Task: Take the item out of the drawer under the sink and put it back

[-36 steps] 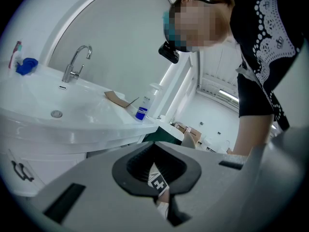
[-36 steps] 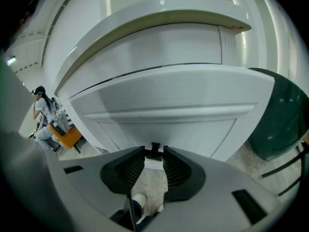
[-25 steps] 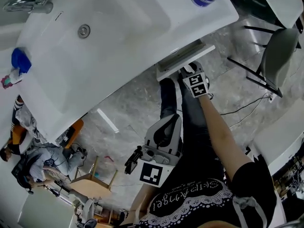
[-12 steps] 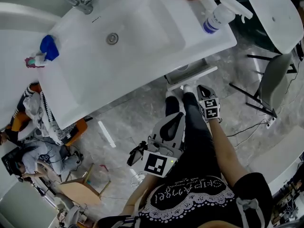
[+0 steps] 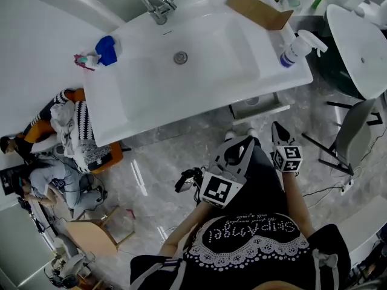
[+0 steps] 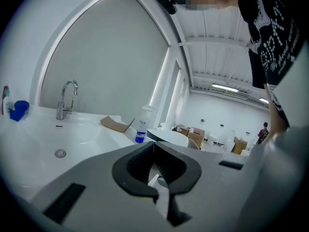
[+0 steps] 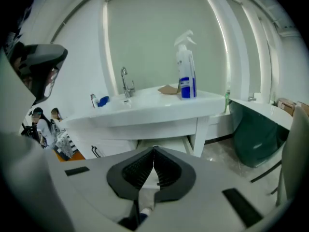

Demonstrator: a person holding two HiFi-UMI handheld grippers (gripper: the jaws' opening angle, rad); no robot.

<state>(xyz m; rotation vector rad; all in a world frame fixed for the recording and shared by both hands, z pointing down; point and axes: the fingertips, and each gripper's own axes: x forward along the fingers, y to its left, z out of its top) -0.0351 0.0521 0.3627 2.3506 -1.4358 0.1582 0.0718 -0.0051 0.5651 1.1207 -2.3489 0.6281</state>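
Note:
The drawer (image 5: pixel 260 109) under the white sink (image 5: pixel 199 71) stands pulled out; in the right gripper view the drawer (image 7: pixel 178 143) shows just past the jaws. My right gripper (image 5: pixel 276 127) hangs in front of it, well clear, above the person's legs. Its jaws are shut (image 7: pixel 154 150) with nothing visible between the tips. A small white, blue-tipped shape shows in the gap below the pads; I cannot tell what it is. My left gripper (image 5: pixel 243 142) is beside it to the left, also shut (image 6: pixel 153 145) and holding nothing.
On the sink top stand a spray bottle (image 5: pixel 293 48), a cardboard piece (image 5: pixel 260 9), a faucet (image 5: pixel 156 6) and a blue cloth (image 5: pixel 107 48). A round white table (image 5: pixel 360 41) and a chair (image 5: pixel 347 138) are at the right. Clothes (image 5: pixel 75 132) lie at the left.
My right gripper has drawn back and up from the drawer. The left gripper has risen a little. The head view has swung, so the whole sink now shows.

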